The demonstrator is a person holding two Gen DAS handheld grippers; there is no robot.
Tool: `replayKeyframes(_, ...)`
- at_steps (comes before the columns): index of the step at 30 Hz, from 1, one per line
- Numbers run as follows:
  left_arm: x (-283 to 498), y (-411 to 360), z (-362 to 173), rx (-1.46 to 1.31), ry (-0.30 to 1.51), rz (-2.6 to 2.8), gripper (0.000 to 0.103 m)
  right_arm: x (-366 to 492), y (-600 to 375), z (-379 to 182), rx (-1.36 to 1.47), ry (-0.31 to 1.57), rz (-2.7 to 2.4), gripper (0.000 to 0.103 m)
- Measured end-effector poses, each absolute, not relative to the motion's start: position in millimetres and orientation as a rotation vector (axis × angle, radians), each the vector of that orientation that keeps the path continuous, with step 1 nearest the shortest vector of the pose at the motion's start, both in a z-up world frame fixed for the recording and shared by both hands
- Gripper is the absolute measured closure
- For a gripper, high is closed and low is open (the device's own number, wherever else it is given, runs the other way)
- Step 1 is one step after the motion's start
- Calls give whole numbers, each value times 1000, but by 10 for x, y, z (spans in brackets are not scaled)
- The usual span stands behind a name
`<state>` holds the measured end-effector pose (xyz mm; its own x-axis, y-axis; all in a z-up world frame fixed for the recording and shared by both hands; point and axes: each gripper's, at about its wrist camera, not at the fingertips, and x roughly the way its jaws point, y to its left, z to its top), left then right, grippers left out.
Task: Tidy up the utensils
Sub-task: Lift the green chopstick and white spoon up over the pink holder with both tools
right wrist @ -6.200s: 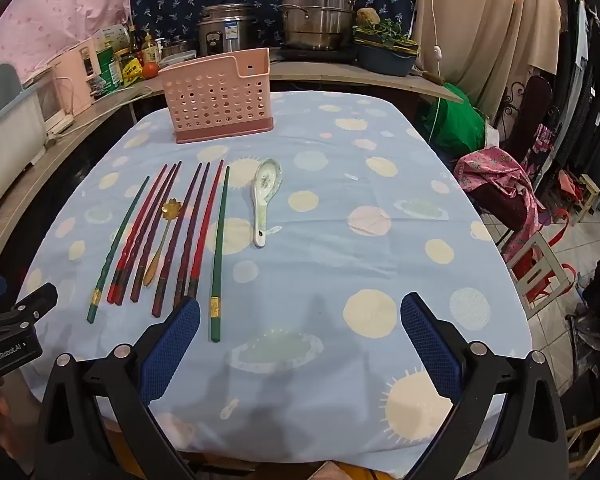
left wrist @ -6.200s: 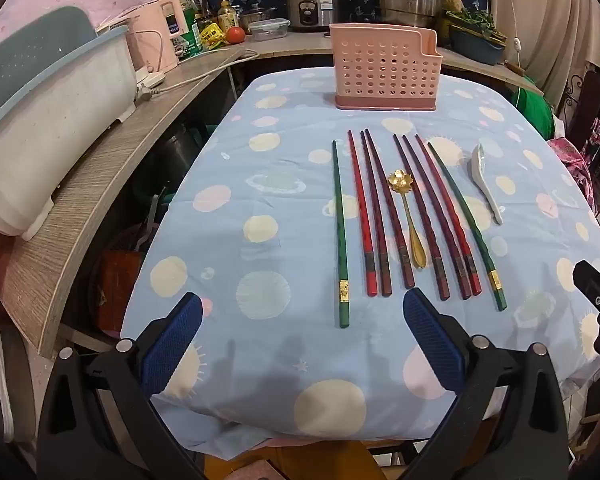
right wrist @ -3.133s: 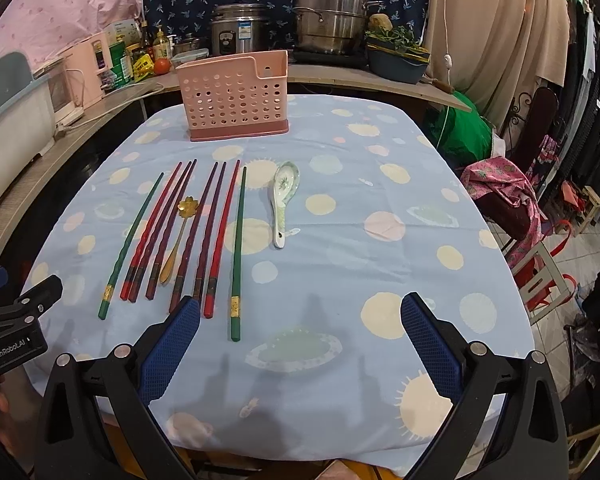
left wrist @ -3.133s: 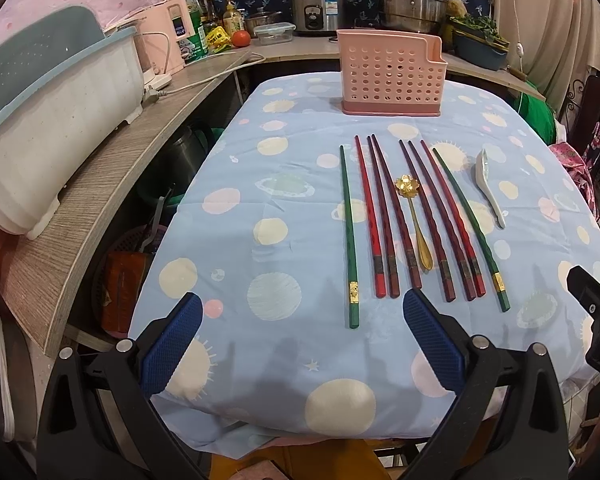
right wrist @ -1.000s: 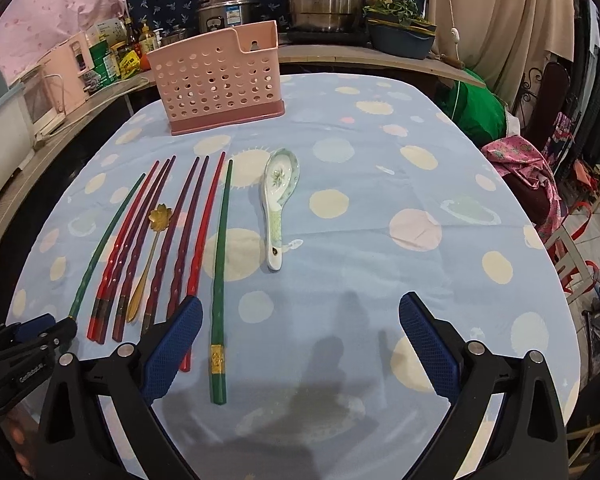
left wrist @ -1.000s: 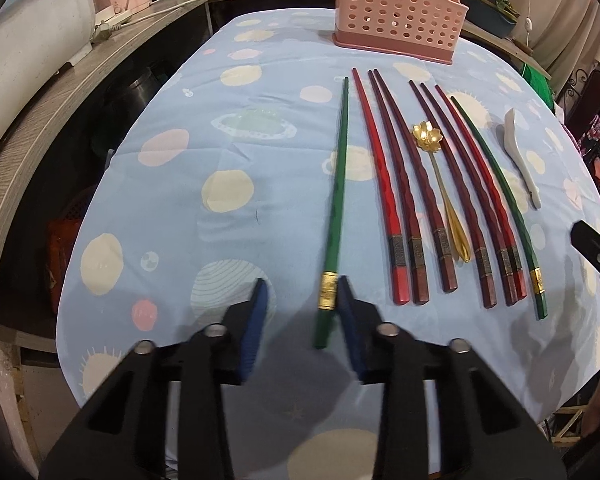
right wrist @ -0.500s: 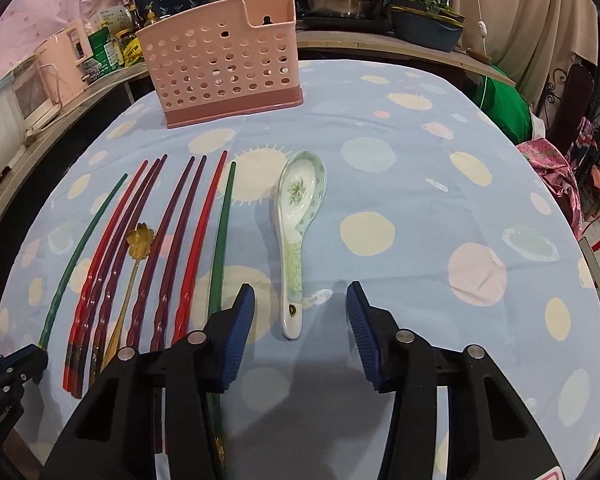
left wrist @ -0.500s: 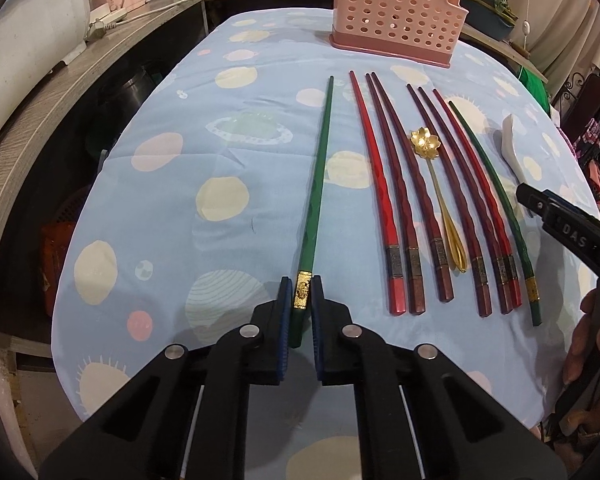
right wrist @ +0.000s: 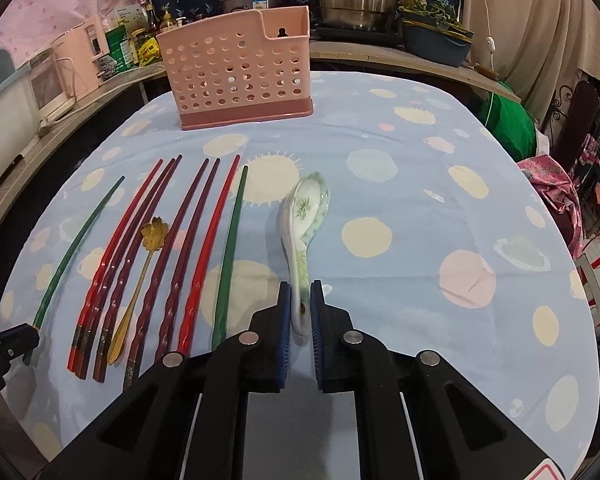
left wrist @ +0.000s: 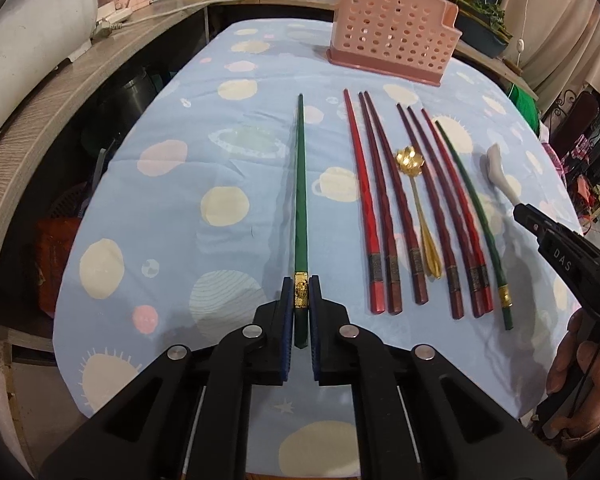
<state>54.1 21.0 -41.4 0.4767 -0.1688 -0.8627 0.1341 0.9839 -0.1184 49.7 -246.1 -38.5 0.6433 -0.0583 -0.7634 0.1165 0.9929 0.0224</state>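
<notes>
Two green chopsticks (left wrist: 300,200), six red or dark red chopsticks (left wrist: 364,200), one gold spoon (left wrist: 418,204), one ceramic spoon (right wrist: 302,236), one pink basket (right wrist: 240,68).

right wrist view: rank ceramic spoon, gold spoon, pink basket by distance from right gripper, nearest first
1. Ceramic spoon: its handle end is clamped in the jaws of the right gripper.
2. Gold spoon: left of the gripper, among the chopsticks.
3. Pink basket: far end of the table, upright.
</notes>
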Motion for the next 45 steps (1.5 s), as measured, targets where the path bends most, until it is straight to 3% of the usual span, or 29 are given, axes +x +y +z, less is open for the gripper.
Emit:
replayKeyframes(22, 1236, 337, 1098, -67, 704, -136, 96, 709, -2809, 563, 201, 714, -29, 97)
replayKeyframes(38, 2100, -47, 2456, -96, 431, -193, 96, 1978, -3047, 1477, 314, 537, 75, 96)
replayKeyframes(45, 2508, -239, 2666, -113, 364, -204, 96, 2513, -3055, 1534, 341, 513, 95, 96)
